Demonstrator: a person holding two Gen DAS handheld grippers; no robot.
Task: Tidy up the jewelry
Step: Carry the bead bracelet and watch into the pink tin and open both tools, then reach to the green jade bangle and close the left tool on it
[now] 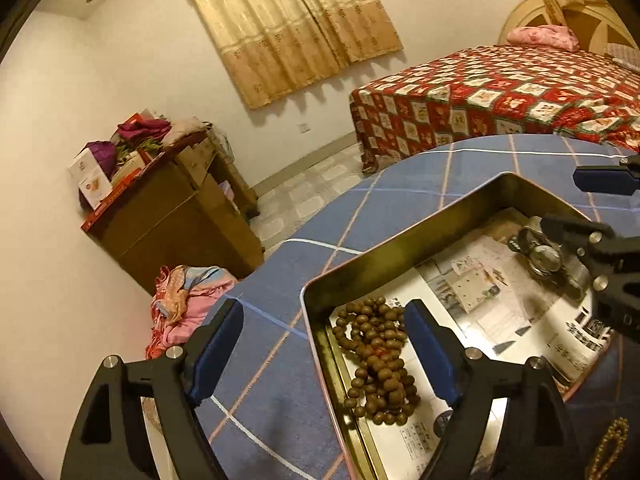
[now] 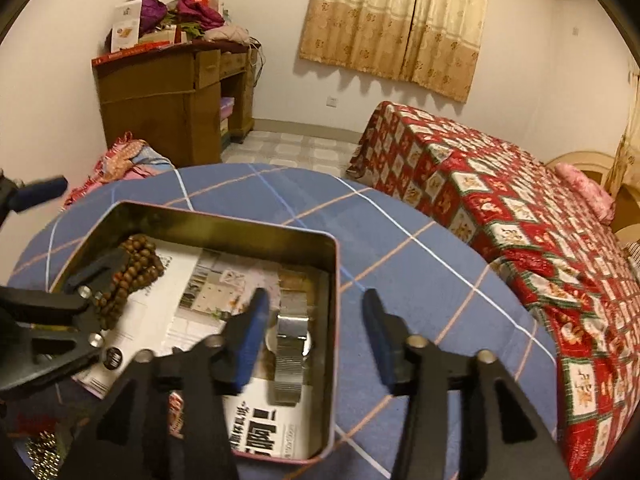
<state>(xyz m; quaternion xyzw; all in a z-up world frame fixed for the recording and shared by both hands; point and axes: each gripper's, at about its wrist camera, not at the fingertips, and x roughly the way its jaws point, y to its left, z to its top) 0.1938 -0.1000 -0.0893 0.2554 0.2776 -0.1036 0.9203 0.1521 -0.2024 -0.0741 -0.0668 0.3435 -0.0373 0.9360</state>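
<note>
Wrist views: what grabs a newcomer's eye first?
The open metal tin on the blue plaid table, lined with printed paper. Inside it, a heap of brown wooden beads lies at one end and a silver mesh-band watch at the other. The left gripper and right gripper hang open over the tin's two ends, nothing held; behind, the red patterned bed stands out.

We see brown beads (image 1: 378,354) heaped in the tin (image 1: 400,240) between the left claw's (image 1: 326,350) tips; a silver watch (image 2: 290,356) lies between the right claw's (image 2: 316,334).
</note>
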